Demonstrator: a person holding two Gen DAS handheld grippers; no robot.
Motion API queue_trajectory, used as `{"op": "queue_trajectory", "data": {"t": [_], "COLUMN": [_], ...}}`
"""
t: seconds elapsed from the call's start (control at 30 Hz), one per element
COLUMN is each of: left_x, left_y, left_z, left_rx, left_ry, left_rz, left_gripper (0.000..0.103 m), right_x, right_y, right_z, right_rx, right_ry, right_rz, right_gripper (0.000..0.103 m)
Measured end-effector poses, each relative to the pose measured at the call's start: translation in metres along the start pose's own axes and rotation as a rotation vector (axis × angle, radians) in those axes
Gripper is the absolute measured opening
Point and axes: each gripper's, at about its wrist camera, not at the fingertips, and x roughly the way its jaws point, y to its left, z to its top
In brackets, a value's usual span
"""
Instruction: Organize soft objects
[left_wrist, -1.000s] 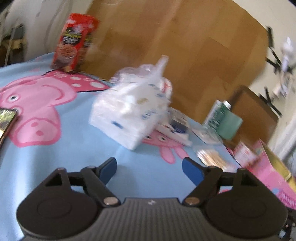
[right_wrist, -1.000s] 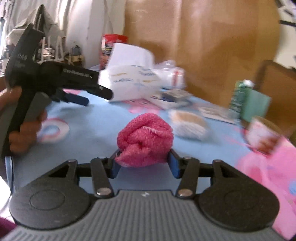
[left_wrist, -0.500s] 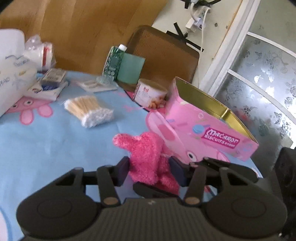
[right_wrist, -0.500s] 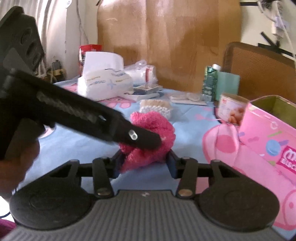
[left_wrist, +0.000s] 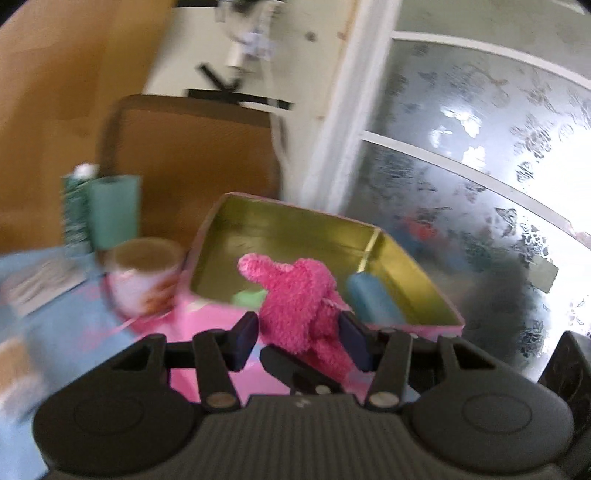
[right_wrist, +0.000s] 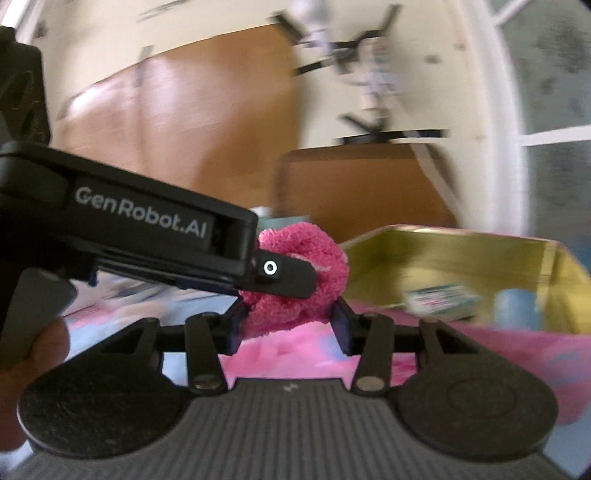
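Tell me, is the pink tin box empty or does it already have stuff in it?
Not empty. The pink tin is open, and a blue roll and a green item lie inside on its gold lining.

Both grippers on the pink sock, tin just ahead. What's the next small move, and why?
Probably carry the sock forward over the open tin, then let go. Both the left gripper and the right gripper pinch it, and it sits short of the tin's near wall, not yet above the gold inside.

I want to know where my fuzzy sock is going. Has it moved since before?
Yes. The pink fuzzy sock was over the blue cloth; now it hangs at the open pink tin, near its rim.
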Motion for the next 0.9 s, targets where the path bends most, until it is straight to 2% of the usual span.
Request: {"op": "queue_trajectory", "data": {"t": [0.07, 0.13, 0.2, 0.27, 0.33, 0.67, 0.9], "left_x": [0.017, 0.031, 0.040, 0.041, 0.036, 0.015, -0.024], "left_y": [-0.013, -0.020, -0.022, -0.018, -0.013, 0.001, 0.023], "left_z": [0.006, 0.008, 0.007, 0.004, 0.000, -0.002, -0.032], "left_rx": [0.017, 0.025, 0.024, 0.009, 0.001, -0.016, 0.006], "left_ry": [-0.003, -0.008, 0.000, 0.003, -0.025, -0.051, -0.058], "left_rz": [0.014, 0.055, 0.075, 0.084, 0.104, 0.194, 0.297], "left_gripper": [0.068, 0.070, 0.070, 0.073, 0.077, 0.078, 0.078], "right_x": [0.006, 0.018, 0.034, 0.040, 0.038, 0.017, 0.013], "right_y": [-0.018, -0.036, -0.052, -0.069, -0.075, -0.082, -0.082], "right_z": [0.004, 0.004, 0.003, -0.002, -0.003, -0.008, -0.007], "right_rx": [0.017, 0.018, 0.024, 0.080, 0.103, 0.178, 0.194], "right_ry": [-0.015, -0.029, -0.012, 0.006, -0.002, -0.126, -0.164], "right_rz": [-0.072, -0.176, -0.279, -0.322, -0.312, -0.306, -0.336], "right_gripper": [0.051, 0.056, 0.072, 0.079, 0.079, 0.079, 0.078]}}
